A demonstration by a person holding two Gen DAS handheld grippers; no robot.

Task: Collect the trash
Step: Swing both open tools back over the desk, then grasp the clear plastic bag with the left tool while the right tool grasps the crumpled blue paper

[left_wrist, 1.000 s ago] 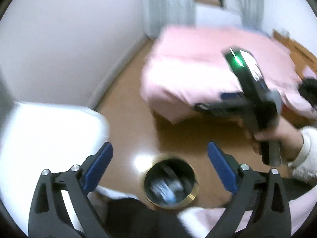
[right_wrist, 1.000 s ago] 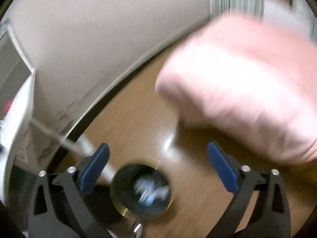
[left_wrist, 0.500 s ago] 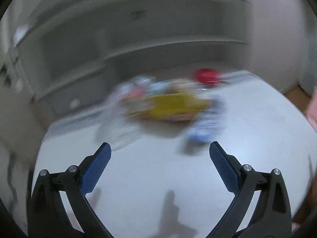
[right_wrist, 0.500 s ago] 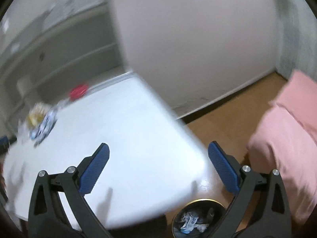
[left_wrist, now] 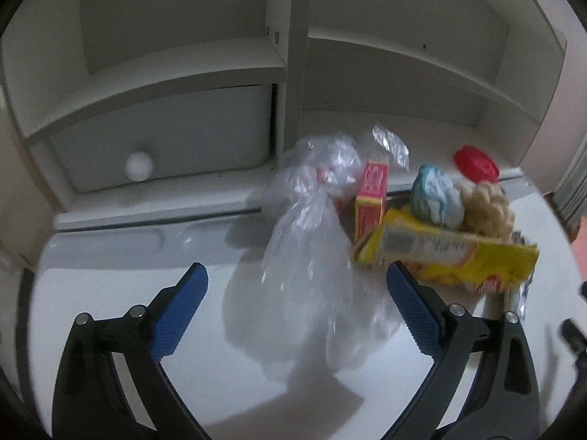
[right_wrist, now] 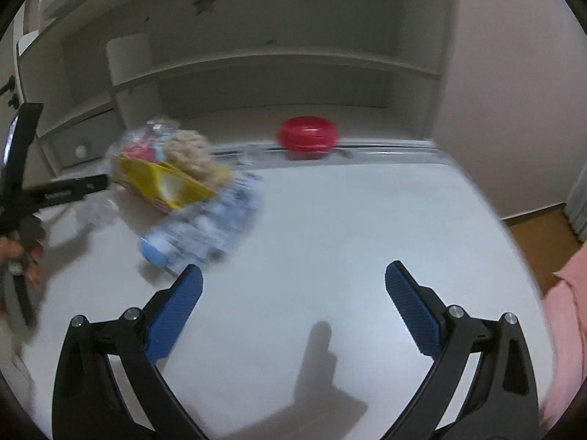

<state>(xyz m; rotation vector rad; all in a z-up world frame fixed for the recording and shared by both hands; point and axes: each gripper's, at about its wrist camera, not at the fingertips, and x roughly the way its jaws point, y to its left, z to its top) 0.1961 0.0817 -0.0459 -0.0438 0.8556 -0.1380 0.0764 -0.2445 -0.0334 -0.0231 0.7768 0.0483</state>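
Note:
A heap of trash lies on the white desk (left_wrist: 110, 293). In the left wrist view a clear plastic bag (left_wrist: 312, 267) lies straight ahead, its near end between the tips of my open left gripper (left_wrist: 297, 286). To its right are a red box (left_wrist: 370, 198), a yellow box (left_wrist: 447, 253), a crumpled blue-white wad (left_wrist: 436, 198) and a beige lumpy ball (left_wrist: 484, 201). In the right wrist view my right gripper (right_wrist: 293, 286) hangs open over bare desk (right_wrist: 367, 227). A blurred blue-white wrapper (right_wrist: 205, 227) and the yellow box (right_wrist: 161, 183) lie ahead to its left.
A red round lid (right_wrist: 308, 134) rests at the desk's back edge. White shelves (left_wrist: 183, 84) with a knobbed drawer (left_wrist: 139, 165) rise behind the desk. The left gripper's body and a hand (right_wrist: 18, 249) show at the right view's left edge. Wooden floor (right_wrist: 543, 234) lies to the right.
Both grippers swung up from the trash bin on the floor to the desk. The left one has closed in on the plastic bag. Both stayed open.

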